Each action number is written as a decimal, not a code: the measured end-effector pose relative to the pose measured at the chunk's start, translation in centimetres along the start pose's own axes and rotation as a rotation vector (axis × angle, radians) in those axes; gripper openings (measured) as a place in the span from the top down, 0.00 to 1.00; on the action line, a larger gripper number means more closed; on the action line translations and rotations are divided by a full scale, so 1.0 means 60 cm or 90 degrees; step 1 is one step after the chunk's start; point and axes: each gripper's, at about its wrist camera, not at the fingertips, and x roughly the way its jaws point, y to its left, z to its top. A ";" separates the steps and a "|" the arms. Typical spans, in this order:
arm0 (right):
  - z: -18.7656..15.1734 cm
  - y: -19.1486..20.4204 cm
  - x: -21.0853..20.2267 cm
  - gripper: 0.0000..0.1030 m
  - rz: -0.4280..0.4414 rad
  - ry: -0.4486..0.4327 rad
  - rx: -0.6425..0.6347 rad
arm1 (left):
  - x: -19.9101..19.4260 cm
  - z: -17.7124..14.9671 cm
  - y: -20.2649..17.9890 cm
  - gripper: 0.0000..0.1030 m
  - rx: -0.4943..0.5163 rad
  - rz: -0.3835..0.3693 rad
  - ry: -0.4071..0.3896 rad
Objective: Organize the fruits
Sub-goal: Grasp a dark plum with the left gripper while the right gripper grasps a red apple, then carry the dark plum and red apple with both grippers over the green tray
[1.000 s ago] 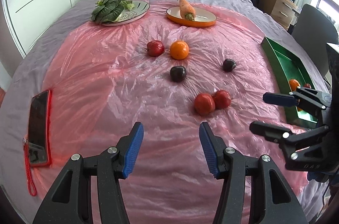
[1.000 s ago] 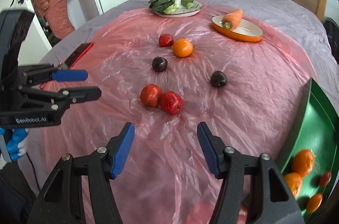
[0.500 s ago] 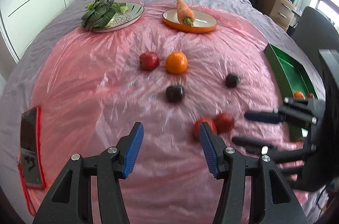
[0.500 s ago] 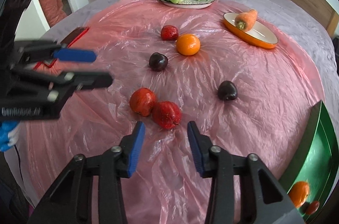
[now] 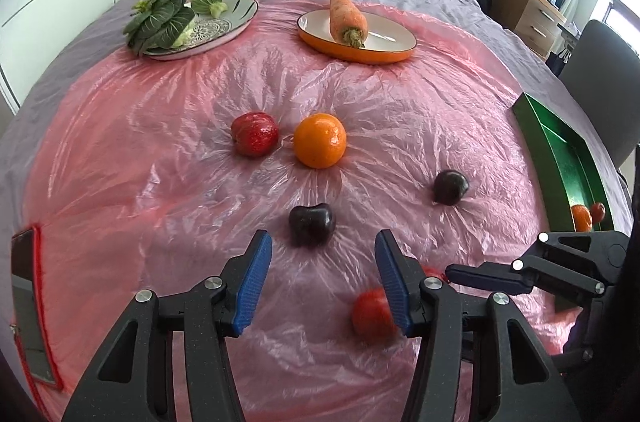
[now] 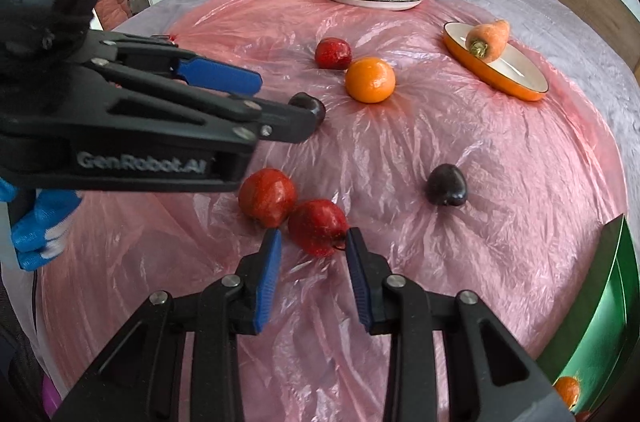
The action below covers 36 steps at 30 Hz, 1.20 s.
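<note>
Jaws on the right gripper [image 6: 313, 267] were wide a sec ago, now they've pulled in and are closing around the nearer red apple [image 6: 318, 227]. Apple sits between the blue pads at their tips; can't tell if the pads actually press it yet, looks like a sliver of gap each side, so not gripped so far. It's touching its twin, the second red apple [image 6: 268, 197], just to the left on the pink plastic sheet [image 5: 160, 126].

Left gripper [image 5: 323, 282] has come fwd too, and now the dark plum [image 5: 312, 224] lies just ahead of its tips, between the lines of the two fingers. Jaws there are narrowing a bit but nothing's in them, released.

Meaning: both hands are going for a fruit at once, right on the apple, left prob. on the plum. Nothing lifted yet.

Rest of the fruit is spread out on the sheet: orange [image 5: 320, 140] w/ a third red apple [image 5: 255, 133] beside it, another dark plum [image 5: 451, 187] off to the right. Green tray [image 5: 560, 146] at the bed's right edge already holds a few small fruits, so that's likely where these go.

Risk as I see it: twin apple may roll when its neighbour's lifted.
</note>
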 end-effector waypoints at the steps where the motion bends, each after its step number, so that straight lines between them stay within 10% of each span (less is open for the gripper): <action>1: 0.001 0.000 0.001 0.46 0.000 0.000 -0.002 | 0.003 0.001 0.001 0.57 -0.002 -0.002 0.001; 36: 0.003 -0.022 0.038 0.47 0.028 -0.007 0.037 | 0.049 0.011 0.026 0.79 -0.029 -0.021 0.004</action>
